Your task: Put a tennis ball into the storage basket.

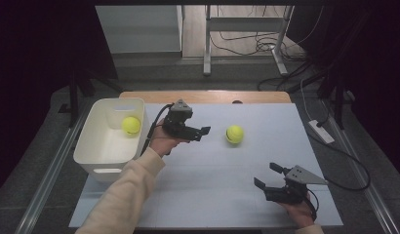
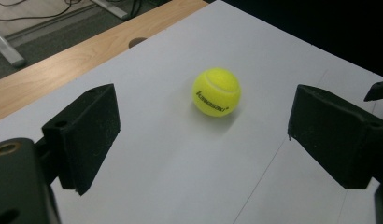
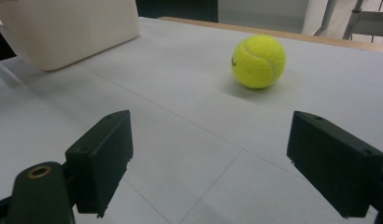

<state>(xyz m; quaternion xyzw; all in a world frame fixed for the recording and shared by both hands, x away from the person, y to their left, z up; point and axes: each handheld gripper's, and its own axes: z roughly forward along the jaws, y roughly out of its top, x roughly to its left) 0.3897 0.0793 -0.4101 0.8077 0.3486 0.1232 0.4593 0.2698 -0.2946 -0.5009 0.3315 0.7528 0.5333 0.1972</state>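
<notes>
Tennis ball (image 1: pixel 234 134) sits loose on the white table (image 1: pixel 212 195), just ahead of the left gripper (image 1: pixel 200 132), jaws spread and empty; right gripper (image 1: pixel 269 176) is well apart, jaws also spread. Ball looks light, springy, fuzzy, likely to roll — pinch across its widest middle. Second ball (image 1: pixel 131 125) in white bin (image 1: pixel 88 141).

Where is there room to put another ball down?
The white sheet is bare between the left gripper and right gripper, and right of the loose tennis ball. The white bin has room beside its ball.
</notes>
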